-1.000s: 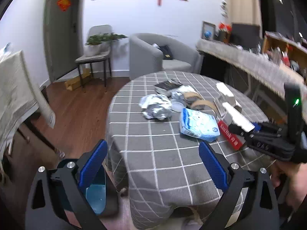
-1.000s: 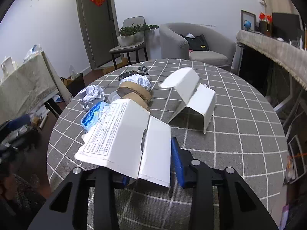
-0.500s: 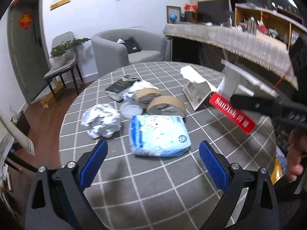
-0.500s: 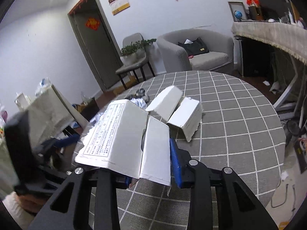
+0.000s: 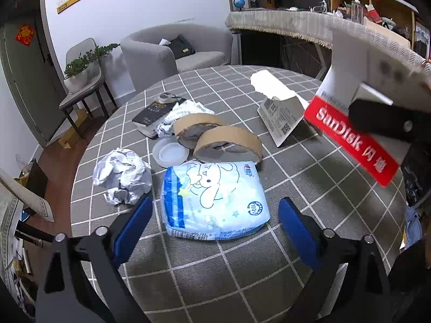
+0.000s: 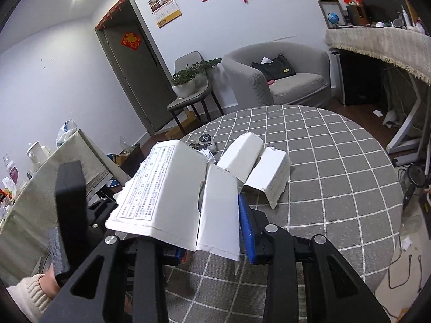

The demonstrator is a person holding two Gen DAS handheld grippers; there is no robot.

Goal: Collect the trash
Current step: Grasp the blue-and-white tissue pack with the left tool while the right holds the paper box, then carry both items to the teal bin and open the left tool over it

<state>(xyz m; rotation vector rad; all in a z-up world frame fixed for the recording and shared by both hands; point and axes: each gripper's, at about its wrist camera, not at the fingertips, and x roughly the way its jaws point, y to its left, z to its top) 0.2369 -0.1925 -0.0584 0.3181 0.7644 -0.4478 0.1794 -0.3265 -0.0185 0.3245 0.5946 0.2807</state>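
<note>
My left gripper point(image 5: 215, 222) is open, its blue fingers on either side of a light blue tissue pack point(image 5: 214, 199) lying on the grey checked table point(image 5: 309, 177). My right gripper point(image 6: 212, 231) is shut on a torn white and red SanDisk box point(image 6: 172, 191) and holds it above the table; the box also shows at the right of the left wrist view point(image 5: 353, 134). Crumpled paper point(image 5: 121, 175), two cardboard tape rolls point(image 5: 215, 137), a plastic lid point(image 5: 169, 154) and another torn white box point(image 5: 277, 110) lie on the table.
A black booklet point(image 5: 153, 115) and crumpled white wrapper point(image 5: 183, 113) lie at the table's far side. A grey armchair point(image 5: 175, 51), a chair with a potted plant point(image 5: 80, 80), a cloth-covered counter point(image 5: 309, 21) and a side table point(image 6: 40, 188) surround the table.
My left gripper has moved in over the table and down around the tissue pack. My right gripper has lifted the SanDisk box higher above the table.
</note>
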